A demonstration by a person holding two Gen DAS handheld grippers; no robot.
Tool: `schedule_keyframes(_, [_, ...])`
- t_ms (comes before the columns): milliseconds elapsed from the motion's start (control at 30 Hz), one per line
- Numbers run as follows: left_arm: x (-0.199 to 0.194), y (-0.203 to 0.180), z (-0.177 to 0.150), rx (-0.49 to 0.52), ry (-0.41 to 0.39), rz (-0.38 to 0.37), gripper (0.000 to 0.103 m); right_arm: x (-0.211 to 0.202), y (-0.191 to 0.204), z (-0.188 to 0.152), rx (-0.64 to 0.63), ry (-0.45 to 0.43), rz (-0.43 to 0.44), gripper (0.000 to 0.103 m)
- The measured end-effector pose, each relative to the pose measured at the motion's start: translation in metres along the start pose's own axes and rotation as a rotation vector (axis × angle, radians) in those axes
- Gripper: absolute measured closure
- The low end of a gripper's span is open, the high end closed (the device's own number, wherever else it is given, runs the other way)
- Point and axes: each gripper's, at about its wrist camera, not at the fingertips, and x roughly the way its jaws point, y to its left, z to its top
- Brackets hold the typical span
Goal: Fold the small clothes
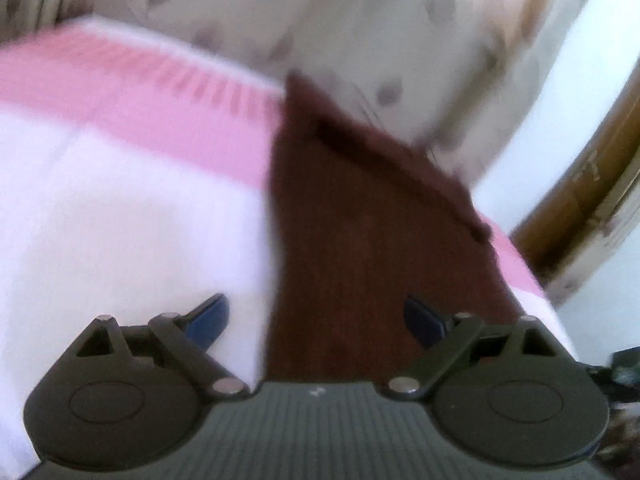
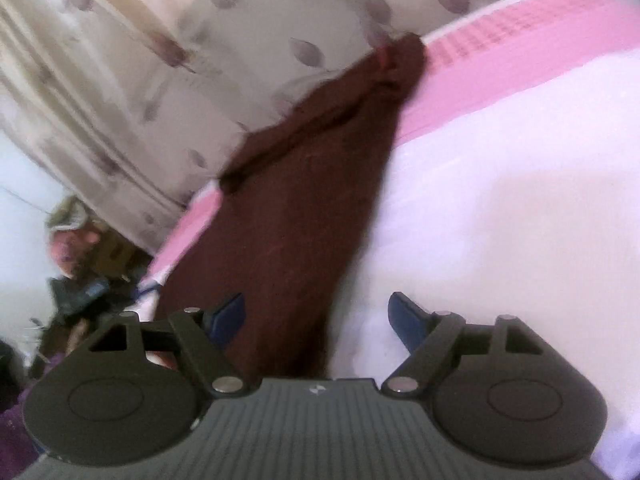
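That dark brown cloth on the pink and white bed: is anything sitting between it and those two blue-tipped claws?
Nothing visible is in the way. The brown cloth lies flat on the bed cover, and both the left gripper and right gripper hang over its near end with fingers spread apart, not pinching anything.

Bright soft daylight, heavy motion blur

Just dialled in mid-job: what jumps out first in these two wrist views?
A dark maroon garment lies as a long strip on the white and pink bedding, near its edge by the leaf-patterned curtain. Both the left hand-held gripper and the right hand-held gripper are open, holding nothing.
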Motion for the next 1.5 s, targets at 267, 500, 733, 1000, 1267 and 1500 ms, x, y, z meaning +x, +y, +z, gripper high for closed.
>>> schedule_keyframes(267, [-0.005,-0.006,-0.017,0.036,0.069,-0.128,0.011,0.038,0.021,-0.01,-0.038,0.014,0.051,0.065])
schedule_keyframes(500, [0.0,-0.002,-0.017,0.001,0.109,-0.052,0.084,0.032,0.012,-0.017,0.1,0.014,0.096,0.086])
schedule_keyframes(733, [-0.018,-0.023,-0.033,0.02,0.144,-0.109,0.084,0.0,0.003,-0.008,0.202,-0.032,0.164,0.088])
schedule_keyframes(1000, [-0.024,-0.04,-0.036,0.13,0.091,0.04,0.007,-0.019,-0.013,-0.021,0.202,-0.013,0.07,0.073])
schedule_keyframes(1267, [0.015,-0.05,-0.033,0.107,0.2,-0.05,0.094,-0.001,-0.015,-0.022,0.221,-0.034,0.087,0.068])
schedule_keyframes(1500, [-0.001,-0.064,-0.049,0.138,0.132,0.048,0.094,-0.008,-0.009,-0.026,0.212,-0.066,0.105,0.087])
